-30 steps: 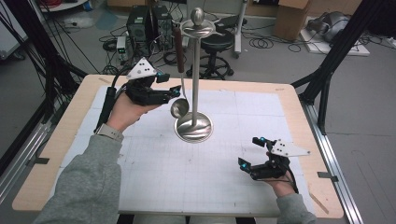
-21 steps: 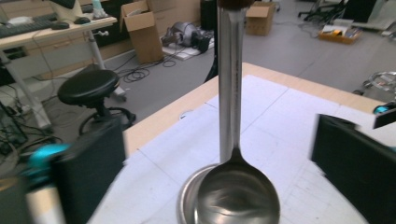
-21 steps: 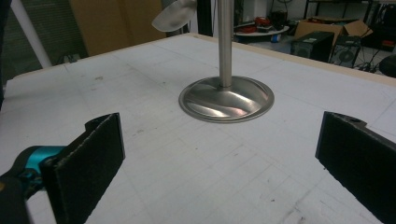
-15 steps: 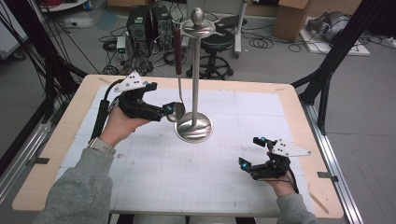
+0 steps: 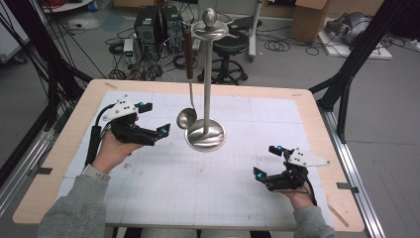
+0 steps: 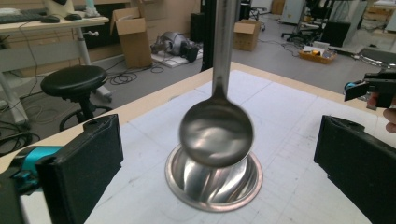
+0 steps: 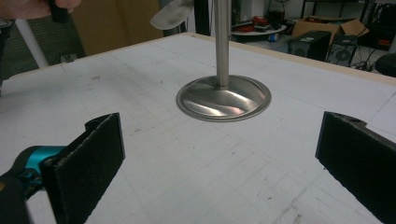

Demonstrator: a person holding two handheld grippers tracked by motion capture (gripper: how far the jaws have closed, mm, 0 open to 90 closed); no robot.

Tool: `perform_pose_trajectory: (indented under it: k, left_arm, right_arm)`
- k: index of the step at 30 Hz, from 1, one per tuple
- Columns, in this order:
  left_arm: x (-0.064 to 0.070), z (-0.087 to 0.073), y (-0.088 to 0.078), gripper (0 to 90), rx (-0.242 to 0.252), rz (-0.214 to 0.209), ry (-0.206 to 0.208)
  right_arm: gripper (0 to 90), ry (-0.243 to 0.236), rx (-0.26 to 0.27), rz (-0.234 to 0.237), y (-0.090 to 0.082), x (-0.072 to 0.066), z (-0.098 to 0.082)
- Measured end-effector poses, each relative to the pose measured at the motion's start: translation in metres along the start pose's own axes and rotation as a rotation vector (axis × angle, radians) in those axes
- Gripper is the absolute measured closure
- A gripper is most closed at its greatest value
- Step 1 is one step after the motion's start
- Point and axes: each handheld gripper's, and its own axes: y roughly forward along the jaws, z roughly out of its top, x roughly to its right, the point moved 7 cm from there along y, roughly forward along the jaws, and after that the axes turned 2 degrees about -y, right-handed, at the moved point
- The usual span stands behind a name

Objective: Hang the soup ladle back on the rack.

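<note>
A utensil stand (image 5: 206, 136) rises from the middle of the worktop (image 5: 307, 114), and a ladle (image 5: 187, 118) hangs from its top ring on the left side, bowl just above the base. The left gripper (image 5: 163, 132) lies just left of the ladle; the right gripper (image 5: 258, 173) sits well apart, at the near right.

Grey sleeves; black left gripper (image 5: 161, 133), right gripper (image 5: 259, 176): teal accents, grey triangular plates, black cables.

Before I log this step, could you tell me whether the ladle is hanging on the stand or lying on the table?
Hanging: the ladle dangles by its handle from the stand, its bowl clear of the table.
</note>
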Motion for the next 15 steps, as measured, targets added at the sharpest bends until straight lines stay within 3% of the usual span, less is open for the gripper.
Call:
perform_pose_trajectory:
  k: [2,6,11,15]
  left_arm:
    - [-0.005,-0.009,-0.01,1.7,-0.017,0.022,0.0]
    - [-0.01,-0.017,-0.025,1.7,0.0,0.033,0.002]
    - [-0.015,-0.026,-0.033,1.7,-0.004,0.054,-0.015]
    - [-0.012,-0.035,-0.039,1.8,0.022,0.059,0.001]
  right_arm:
    - [0.2,-0.001,0.001,-0.002,0.0,0.0,0.0]
    - [0.3,0.007,-0.003,-0.004,0.0,0.0,0.0]
    - [0.3,0.009,-0.005,-0.004,0.0,0.0,-0.001]
    - [0.3,0.003,-0.001,-0.006,0.0,0.001,-0.001]
